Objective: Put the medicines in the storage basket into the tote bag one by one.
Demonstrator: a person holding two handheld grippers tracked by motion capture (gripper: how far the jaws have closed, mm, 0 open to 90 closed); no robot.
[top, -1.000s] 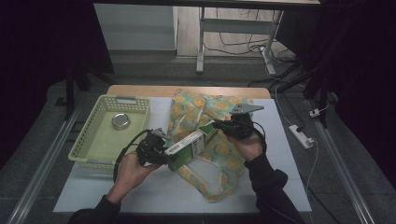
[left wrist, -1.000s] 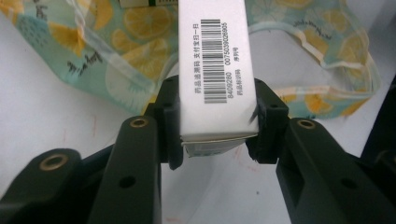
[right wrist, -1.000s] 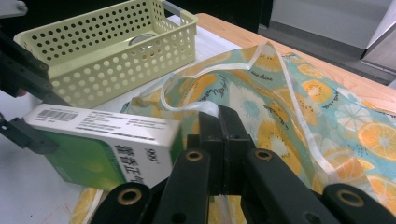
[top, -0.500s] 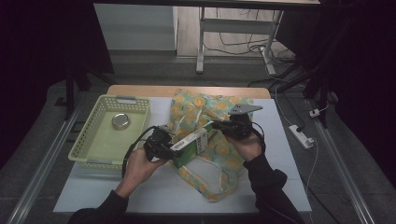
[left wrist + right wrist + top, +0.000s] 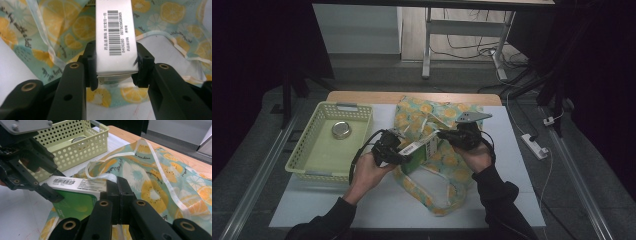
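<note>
Mid-frame, left gripper [image 5: 398,150] clamps the box [image 5: 418,150] by its sides, right gripper [image 5: 443,135] pinches the bag [image 5: 447,165] rim shut-tight — best keep that mouth lifted, slide the box in level.

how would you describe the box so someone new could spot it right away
On the white table, find the lemon-print bag beside the yellow basket. At its mouth, the left hand-held gripper clamps a flat box: green face, white barcoded side.
</note>
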